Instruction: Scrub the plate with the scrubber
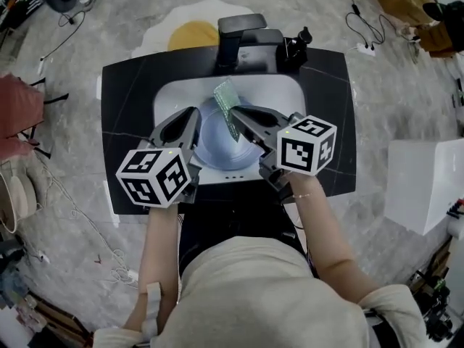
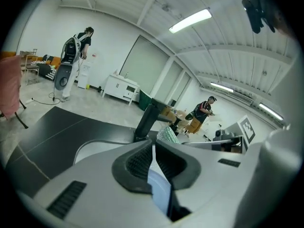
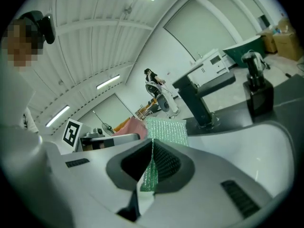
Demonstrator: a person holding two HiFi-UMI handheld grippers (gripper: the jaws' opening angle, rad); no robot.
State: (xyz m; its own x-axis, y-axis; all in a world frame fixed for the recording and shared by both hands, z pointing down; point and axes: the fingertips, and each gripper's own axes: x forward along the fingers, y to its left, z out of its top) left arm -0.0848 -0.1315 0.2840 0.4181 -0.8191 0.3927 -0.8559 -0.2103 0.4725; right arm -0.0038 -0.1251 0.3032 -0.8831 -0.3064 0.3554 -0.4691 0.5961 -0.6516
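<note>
Because the plate is gripped only at its rim, at about 9 o'clock, it is judged likely to pivot or slip free if the scrubber is pressed hard against its face. A drop into the sink below would follow. The pale blue plate is held above the white sink, which is set in the black bench, with the faucet at 12 o'clock. The green scrubber is held on edge over the plate's 12 o'clock part; whether it touches the face cannot be told.

A second risk is seen in the scrubber itself. Only its lower corner is pinched, so the thin pad may be folded or dragged out of the grip when it is rubbed sideways.

The left tongs are closed to a narrow slit on the plate's rim, as is shown in the left gripper view. The right tongs are likewise brought nearly together and clamped on the scrubber, most of which stands free beyond the tips.
</note>
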